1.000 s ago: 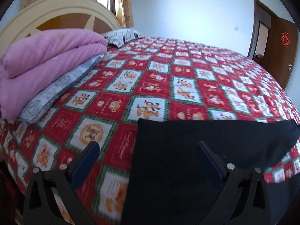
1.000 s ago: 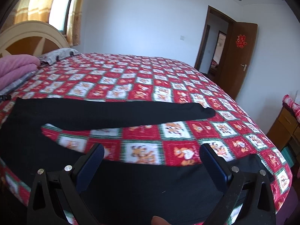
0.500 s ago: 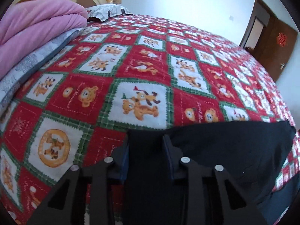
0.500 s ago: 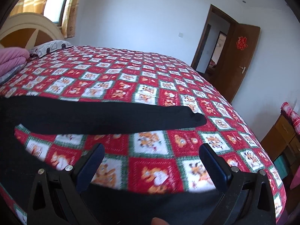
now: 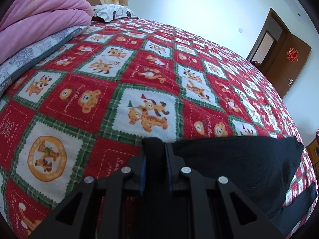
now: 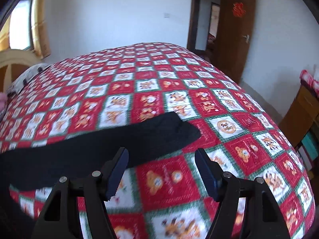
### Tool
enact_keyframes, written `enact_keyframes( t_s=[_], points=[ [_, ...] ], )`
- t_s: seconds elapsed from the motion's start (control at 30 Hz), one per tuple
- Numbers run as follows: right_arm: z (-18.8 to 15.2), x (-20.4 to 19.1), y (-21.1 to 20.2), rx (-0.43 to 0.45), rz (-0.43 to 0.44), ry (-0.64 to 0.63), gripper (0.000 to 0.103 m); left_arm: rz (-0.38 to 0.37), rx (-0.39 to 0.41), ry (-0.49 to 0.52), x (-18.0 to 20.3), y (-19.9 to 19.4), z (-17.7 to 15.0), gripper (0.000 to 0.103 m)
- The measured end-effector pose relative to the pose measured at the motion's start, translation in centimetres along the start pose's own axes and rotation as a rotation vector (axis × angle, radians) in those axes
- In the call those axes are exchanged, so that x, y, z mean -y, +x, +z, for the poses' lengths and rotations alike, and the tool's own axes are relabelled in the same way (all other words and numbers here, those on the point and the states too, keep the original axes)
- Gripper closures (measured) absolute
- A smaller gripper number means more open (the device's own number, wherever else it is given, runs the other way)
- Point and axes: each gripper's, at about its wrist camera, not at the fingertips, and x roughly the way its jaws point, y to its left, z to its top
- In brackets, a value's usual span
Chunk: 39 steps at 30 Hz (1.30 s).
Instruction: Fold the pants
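While the black pants point(image 5: 239, 159) lie spread on the red cartoon quilt point(image 5: 139, 69), our left gripper point(image 5: 155, 149) is closing, pinching their corner; our right gripper point(image 6: 161, 157), jaws narrowing but still wide and empty, hovers near a leg end point(image 6: 179, 127).

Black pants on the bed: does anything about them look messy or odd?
Nothing is damaged. The black pants lie slanted across the quilt, unfolded. The left gripper, closing, pinches up a bunch of fabric; the right gripper is closing on nothing.
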Motion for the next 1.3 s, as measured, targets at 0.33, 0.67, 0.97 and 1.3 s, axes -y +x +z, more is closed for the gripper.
enact_keyframes(
  t_s=[0.33, 0.67, 0.97, 1.3],
  points=[
    [5.2, 4.7, 7.3, -0.054, -0.027, 0.107, 0.033, 0.036, 0.032, 0.024, 0.3, 0.1, -0.4, 0.085],
    [6.8, 6.6, 15.9, -0.171, 0.071, 0.145, 0.033, 0.041, 0.037, 0.025, 0.4, 0.3, -0.5, 0.085],
    [6.2, 5.4, 21.4, -0.277, 0.128, 0.085, 0.045, 0.038, 0.037, 0.024, 0.4, 0.3, -0.5, 0.085],
    [6.8, 4.2, 18.3, -0.186, 0.193, 0.032, 0.096, 0.029, 0.048, 0.026, 0.5, -0.2, 0.0, 0.09]
  ],
)
